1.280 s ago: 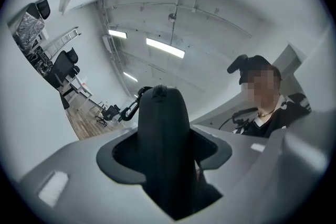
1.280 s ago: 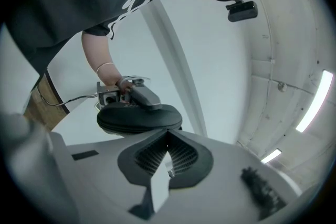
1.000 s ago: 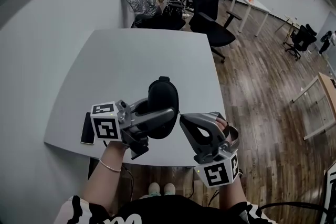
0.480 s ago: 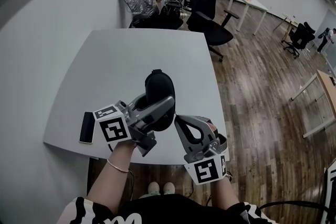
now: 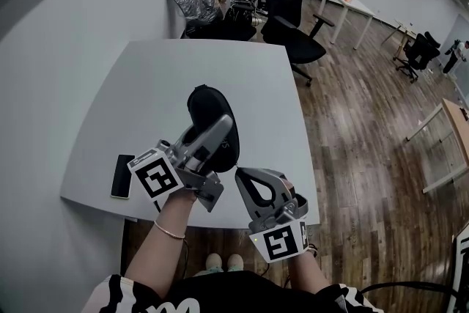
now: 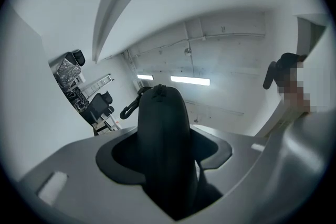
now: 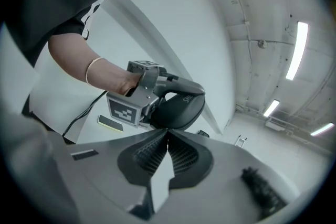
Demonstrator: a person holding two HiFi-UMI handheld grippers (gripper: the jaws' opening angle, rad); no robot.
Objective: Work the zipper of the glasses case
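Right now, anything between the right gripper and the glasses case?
Nothing visible. In the right gripper view the right gripper, jaws together, points straight at the glasses case, which the left gripper holds; its tips look to reach the case's edge.

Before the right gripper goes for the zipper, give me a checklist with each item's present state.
1. Grip on the glasses case: ok, the left gripper has its jaws shut on it.
2. Case clear of the table: ok, it is held up in the air.
3. Nothing in the right gripper: ok, there is nothing between its jaws.
4. Right jaws ready to pinch: not ok, they are together.
5. Zipper pull located: cannot tell; only the clip shows beside the case's top end.
6. Path clear of the phone: ok, it lies at the table's left edge.
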